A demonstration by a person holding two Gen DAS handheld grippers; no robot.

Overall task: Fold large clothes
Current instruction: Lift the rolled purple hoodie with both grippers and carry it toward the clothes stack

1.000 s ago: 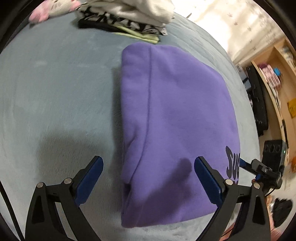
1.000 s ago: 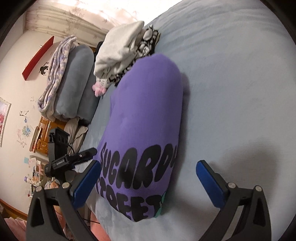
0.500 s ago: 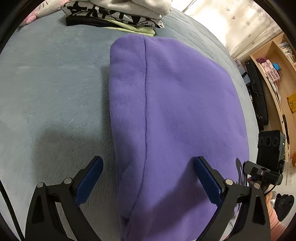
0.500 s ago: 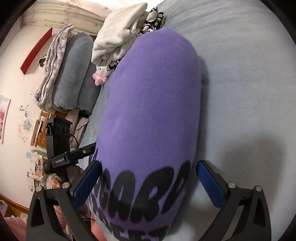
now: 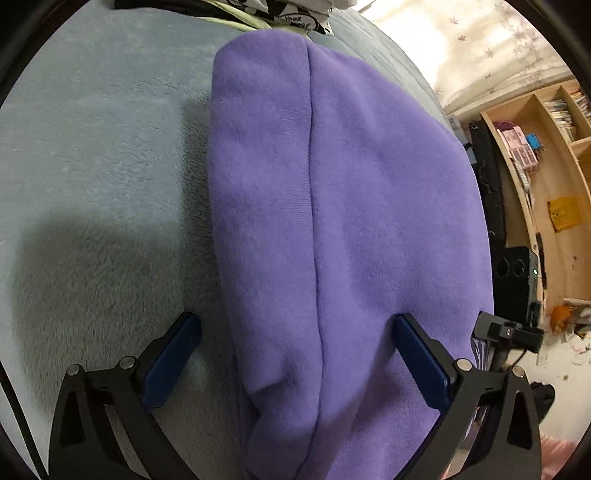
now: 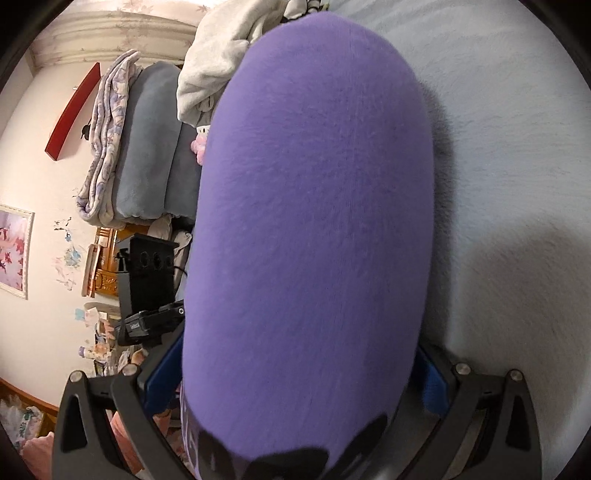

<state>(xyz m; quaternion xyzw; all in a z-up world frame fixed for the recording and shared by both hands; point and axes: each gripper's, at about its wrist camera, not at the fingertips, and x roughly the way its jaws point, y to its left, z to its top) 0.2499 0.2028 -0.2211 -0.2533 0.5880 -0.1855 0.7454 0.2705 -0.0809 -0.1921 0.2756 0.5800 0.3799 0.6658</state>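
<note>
A folded purple sweatshirt (image 5: 332, 206) lies on the light grey-blue plush bed cover (image 5: 92, 166), with black lettering at its near end in the right wrist view (image 6: 310, 221). My left gripper (image 5: 299, 360) is open, its blue pads straddling the near edge of the sweatshirt. My right gripper (image 6: 295, 373) is open too, its pads on either side of the sweatshirt's near end, which fills the gap and partly hides them.
A pile of folded clothes (image 5: 258, 14) sits beyond the sweatshirt's far end; it shows white and patterned in the right wrist view (image 6: 221, 48). Folded blankets (image 6: 140, 147) lie at the bed's side. A wooden shelf (image 5: 546, 155) and a tripod-mounted camera (image 5: 513, 332) stand beside the bed.
Both grippers have moved forward onto the sweatshirt. It now reaches between the open fingers in both views. Both stay open.
</note>
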